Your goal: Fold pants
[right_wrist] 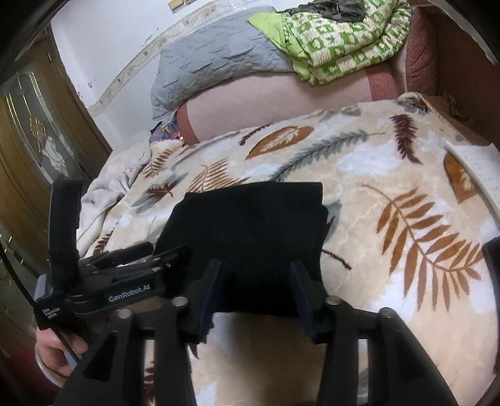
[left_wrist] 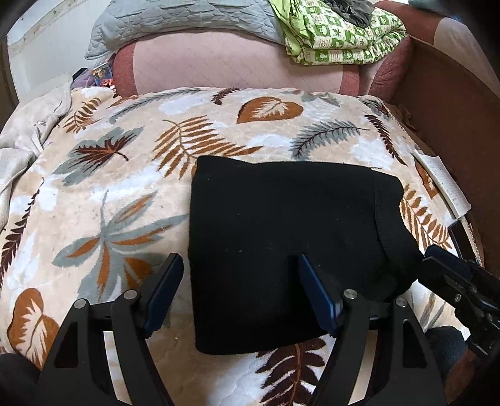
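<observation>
The black pants (left_wrist: 281,225) lie folded into a thick rectangle on a leaf-patterned blanket (left_wrist: 125,193). My left gripper (left_wrist: 240,281) is open wide over their near left edge, with one finger (left_wrist: 167,281) above the blanket and the other above the cloth. In the right wrist view the pants (right_wrist: 250,225) sit just ahead of my right gripper (right_wrist: 257,287). Its jaws stand apart around the near edge of the cloth, and the pads are not pressing it. The left gripper (right_wrist: 162,250) enters from the left, held by a hand (right_wrist: 56,353). The right gripper (left_wrist: 443,268) shows at the pants' right corner.
A pink cushioned back (left_wrist: 225,65) rises behind the blanket, with a grey quilted pillow (left_wrist: 175,25) and a green-patterned quilt (left_wrist: 343,37) on top. A brown wooden side panel (left_wrist: 447,118) and a white lined pad (left_wrist: 443,184) border the right. A wooden door (right_wrist: 31,150) stands at the left.
</observation>
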